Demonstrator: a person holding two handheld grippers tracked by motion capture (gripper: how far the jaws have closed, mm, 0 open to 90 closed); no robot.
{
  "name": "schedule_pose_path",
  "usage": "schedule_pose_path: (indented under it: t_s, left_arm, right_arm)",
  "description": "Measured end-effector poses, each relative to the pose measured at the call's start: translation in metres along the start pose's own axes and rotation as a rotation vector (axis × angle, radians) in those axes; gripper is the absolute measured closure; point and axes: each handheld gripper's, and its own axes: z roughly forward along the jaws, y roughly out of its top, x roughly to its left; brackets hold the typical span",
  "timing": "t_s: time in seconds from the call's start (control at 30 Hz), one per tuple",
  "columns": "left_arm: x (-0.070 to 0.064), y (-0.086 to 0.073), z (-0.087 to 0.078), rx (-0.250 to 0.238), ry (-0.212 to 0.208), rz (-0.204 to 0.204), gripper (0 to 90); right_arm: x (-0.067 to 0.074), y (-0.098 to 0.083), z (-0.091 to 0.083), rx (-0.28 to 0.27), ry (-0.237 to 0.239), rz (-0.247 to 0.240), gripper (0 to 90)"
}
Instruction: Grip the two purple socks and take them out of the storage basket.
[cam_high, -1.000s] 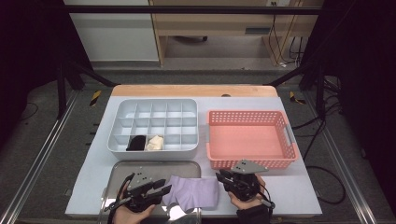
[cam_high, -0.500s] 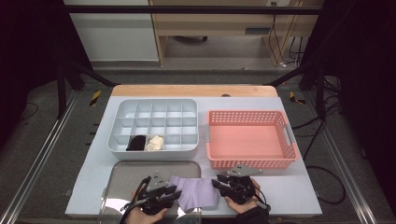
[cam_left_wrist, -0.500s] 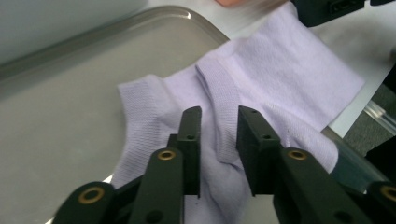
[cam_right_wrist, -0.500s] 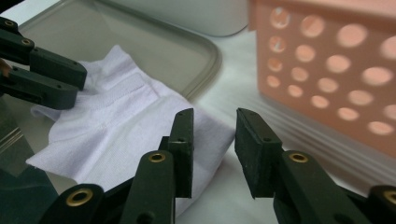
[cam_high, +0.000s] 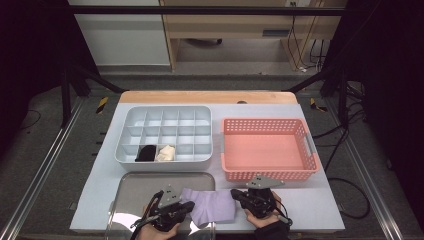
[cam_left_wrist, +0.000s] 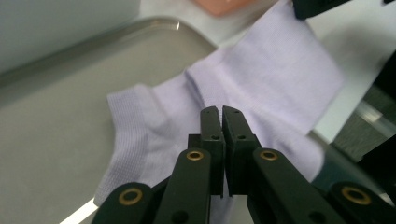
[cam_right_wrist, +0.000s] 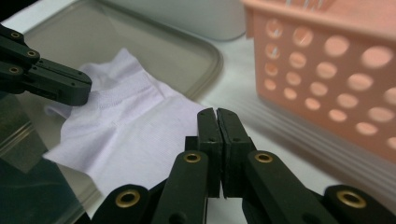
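Seen from the high view, a lilac sock (cam_high: 210, 207) is spread at the table's near edge, half over the right rim of a metal tray (cam_high: 135, 190) and half on the white table (cam_high: 320, 200), with the left gripper (cam_high: 176, 210) at its left end and the right gripper (cam_high: 239, 196) at its right. A grey divided organizer (cam_high: 167, 127), holding a black bundle (cam_high: 146, 153) and a cream bundle (cam_high: 165, 153), and an empty pink basket (cam_high: 267, 150) stand behind. Compared with a second earlier, the left gripper is set further in over the sock, which is bunched narrower. In the left gripper view, the jaws have just been closing and are pressed together over the sock's heel fold (cam_left_wrist: 201, 88); whether fabric is caught cannot be told. In the right gripper view, the jaws have likewise just been closing and are shut at the sock's near edge (cam_right_wrist: 140, 126), beside the basket wall (cam_right_wrist: 327, 84); a pinch of cloth cannot be confirmed. A fold or lift is judged to be in preparation.
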Motion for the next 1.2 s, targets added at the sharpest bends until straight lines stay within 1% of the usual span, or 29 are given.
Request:
schedule_pose_path:
  t_s: [0.03,0.1,0.13,0.2,0.27,0.37,0.4,0.43,0.5,0.53,0.57,0.6,0.67,0.7,0.77,0.83,0.9,0.97,1.03,1.07,1.2]
  left_arm:
    - [0.000,0.002,-0.003,-0.022,-0.004,0.002,87.3]
    - [-0.001,0.004,-0.008,-0.046,-0.011,0.005,87.3]
    - [-0.001,0.005,-0.008,-0.050,-0.011,0.005,87.4]
    - [0.000,0.005,-0.006,-0.049,-0.008,0.008,87.4]
    - [0.001,0.004,-0.002,-0.029,-0.002,0.006,87.3]
    - [0.003,0.003,0.003,-0.003,0.001,0.001,87.3]
    - [0.004,0.002,0.004,0.005,0.003,-0.001,87.3]
    - [0.005,0.002,0.005,0.009,0.004,-0.003,87.3]
    - [0.006,0.001,0.006,0.015,0.006,-0.003,87.3]
    - [0.007,0.000,0.007,0.017,0.007,-0.001,87.3]
    - [0.007,0.000,0.007,0.019,0.008,-0.001,87.3]
    - [0.007,0.000,0.007,0.020,0.008,0.001,87.3]
    - [0.007,-0.001,0.007,0.020,0.008,-0.003,87.3]
    - [0.008,-0.001,0.008,0.024,0.008,-0.001,87.3]
    - [0.008,-0.002,0.009,0.026,0.008,0.000,87.2]
    - [0.008,-0.002,0.010,0.029,0.007,-0.001,87.2]
    - [0.008,-0.003,0.011,0.034,0.008,0.002,87.2]
    - [0.008,-0.003,0.011,0.035,0.007,0.000,87.2]
    - [0.008,-0.003,0.011,0.035,0.007,0.003,87.2]
    - [0.008,-0.003,0.011,0.034,0.007,0.002,87.1]
    - [0.008,-0.004,0.012,0.037,0.011,0.005,87.1]
  right_arm:
    - [0.000,0.002,-0.003,-0.010,0.001,-0.001,89.3]
    - [0.002,0.007,-0.010,-0.033,-0.012,-0.013,89.3]
    - [0.003,0.011,-0.013,-0.041,-0.027,-0.029,89.3]
    - [0.007,0.017,-0.015,-0.037,-0.074,-0.067,89.3]
    - [0.011,0.019,-0.010,-0.010,-0.105,-0.085,89.1]
    - [0.015,0.015,0.012,0.040,-0.092,-0.099,88.3]
    - [0.015,0.014,0.017,0.054,-0.090,-0.095,87.8]
    - [0.015,0.012,0.023,0.076,-0.084,-0.096,85.4]
    - [0.015,0.010,0.027,0.070,-0.091,-0.093,76.5]
    - [0.015,0.010,0.025,0.056,-0.097,-0.097,76.6]
    - [0.013,0.010,0.021,0.034,-0.087,-0.090,75.9]
    - [0.012,0.011,0.015,0.007,-0.080,-0.076,74.6]
    - [0.007,0.012,0.004,-0.033,-0.087,-0.059,74.7]
    - [0.002,0.011,-0.003,-0.046,-0.095,-0.049,75.2]
    - [-0.005,0.007,-0.008,-0.053,-0.114,-0.033,76.4]
    - [-0.012,0.000,-0.009,-0.033,-0.124,-0.006,76.9]
    - [-0.018,-0.004,-0.003,-0.007,-0.113,0.024,76.8]
    - [-0.018,-0.006,0.002,0.011,-0.105,0.027,76.0]
    - [-0.015,-0.006,0.008,0.016,-0.082,0.029,74.7]
    - [-0.014,-0.006,0.011,0.020,-0.081,0.015,74.3]
    - [-0.007,-0.007,0.019,0.043,-0.063,-0.006,72.4]
